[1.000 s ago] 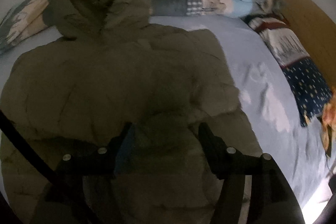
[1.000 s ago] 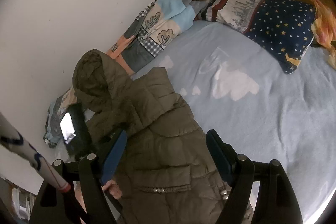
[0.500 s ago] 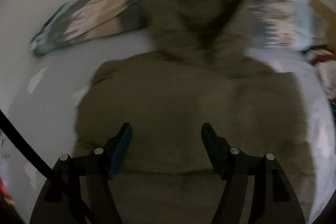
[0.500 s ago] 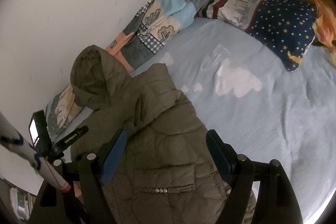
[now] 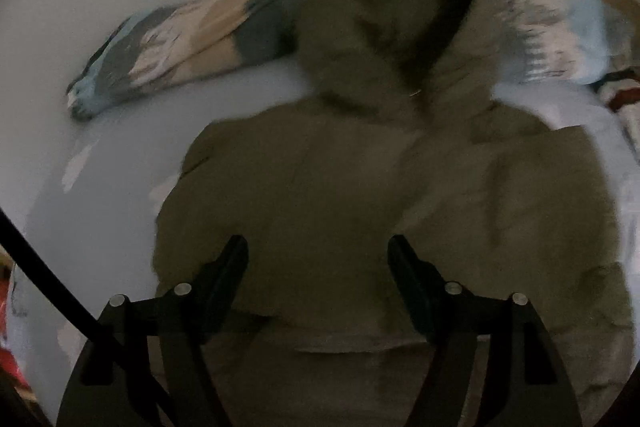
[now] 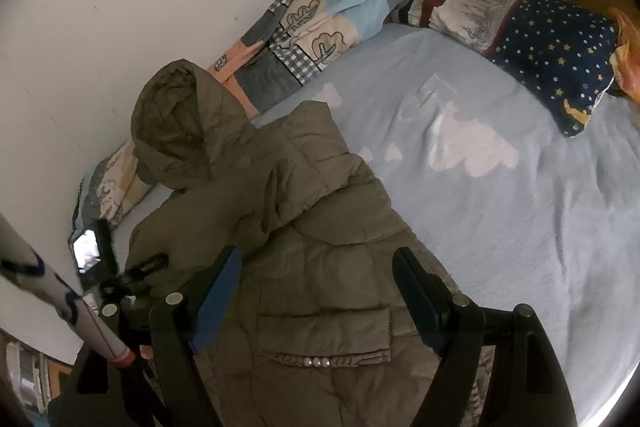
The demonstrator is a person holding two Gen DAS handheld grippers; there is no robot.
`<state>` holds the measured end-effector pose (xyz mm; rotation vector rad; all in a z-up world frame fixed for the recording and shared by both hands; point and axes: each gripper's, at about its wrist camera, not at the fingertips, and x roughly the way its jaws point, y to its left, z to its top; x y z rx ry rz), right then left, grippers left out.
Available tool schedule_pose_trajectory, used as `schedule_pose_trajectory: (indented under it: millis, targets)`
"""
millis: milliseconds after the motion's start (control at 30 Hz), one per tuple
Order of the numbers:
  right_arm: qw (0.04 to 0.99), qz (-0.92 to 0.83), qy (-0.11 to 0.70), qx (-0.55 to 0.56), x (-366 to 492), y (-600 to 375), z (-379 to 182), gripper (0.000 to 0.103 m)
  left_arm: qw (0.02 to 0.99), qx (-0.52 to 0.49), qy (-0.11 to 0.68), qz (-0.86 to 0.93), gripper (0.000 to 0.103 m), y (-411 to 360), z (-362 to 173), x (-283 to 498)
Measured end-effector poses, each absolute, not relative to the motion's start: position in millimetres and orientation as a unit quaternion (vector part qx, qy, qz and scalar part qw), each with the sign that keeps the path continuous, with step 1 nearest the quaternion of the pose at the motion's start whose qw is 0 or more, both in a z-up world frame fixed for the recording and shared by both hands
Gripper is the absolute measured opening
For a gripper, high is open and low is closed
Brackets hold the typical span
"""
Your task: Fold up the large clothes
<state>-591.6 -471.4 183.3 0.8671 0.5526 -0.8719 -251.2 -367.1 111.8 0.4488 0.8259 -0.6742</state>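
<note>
Left gripper [image 5: 316, 267]: jaws apart and just been opening wider; the padded jacket lies below and between them, but no pad presses on cloth. Grasps nothing.
Right gripper [image 6: 318, 281]: jaws wide apart, empty, hovering over the jacket's lower front near the pocket flap [image 6: 324, 331]; no contact that can be confirmed.
Padded jacket [image 6: 280, 227]: olive, hooded, quilted; spread on the bed at the side nearest the wall. In the left wrist view one sleeve appears laid in over the body, though blur makes this uncertain.
Hood [image 6: 176, 123]: rests up against the wall and the patchwork blanket.
Progress: early by my reading. Sides seem drawn in; the lengthwise fold and the hood tuck are not done.
Bed sheet [image 6: 500, 227]: pale blue, cloud print, bare on the right.
Patchwork blanket [image 6: 312, 23]: bunched along the wall.
Star-print pillow [image 6: 556, 47]: far corner, well apart from the jacket.
Person's sleeve [image 6: 36, 275]: white, at the left edge.
</note>
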Motion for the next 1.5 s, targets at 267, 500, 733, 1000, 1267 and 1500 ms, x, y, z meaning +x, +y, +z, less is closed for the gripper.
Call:
schedule_pose_trajectory:
  millis: [267, 500, 733, 1000, 1267, 1500]
  targets:
    - [0.780, -0.405, 0.265, 0.396, -586, -469, 181, 0.083, 0.797, 0.233, 0.415, -0.372, 0.072, -414, 88, -294]
    - [0.782, -0.401, 0.274, 0.391, -575, -469, 179, 0.083, 0.779, 0.254, 0.434, -0.375, 0.072, -414, 78, -303]
    - [0.781, -0.400, 0.269, 0.396, -578, -470, 179, 0.083, 0.789, 0.188, 0.426, -0.401, 0.072, -321, 125, -316]
    - [0.785, -0.368, 0.303, 0.396, -570, -459, 169, 0.083, 0.795, 0.168, 0.470, -0.345, 0.072, -184, 111, -326]
    - [0.772, -0.337, 0.353, 0.408, -593, -446, 132, 0.083, 0.813, 0.086, 0.516, -0.254, 0.072, -28, 90, -282]
    - [0.725, -0.404, 0.353, 0.432, -692, -454, 100, 0.083, 0.745, -0.014, 0.593, -0.306, 0.072, 7, 54, -261]
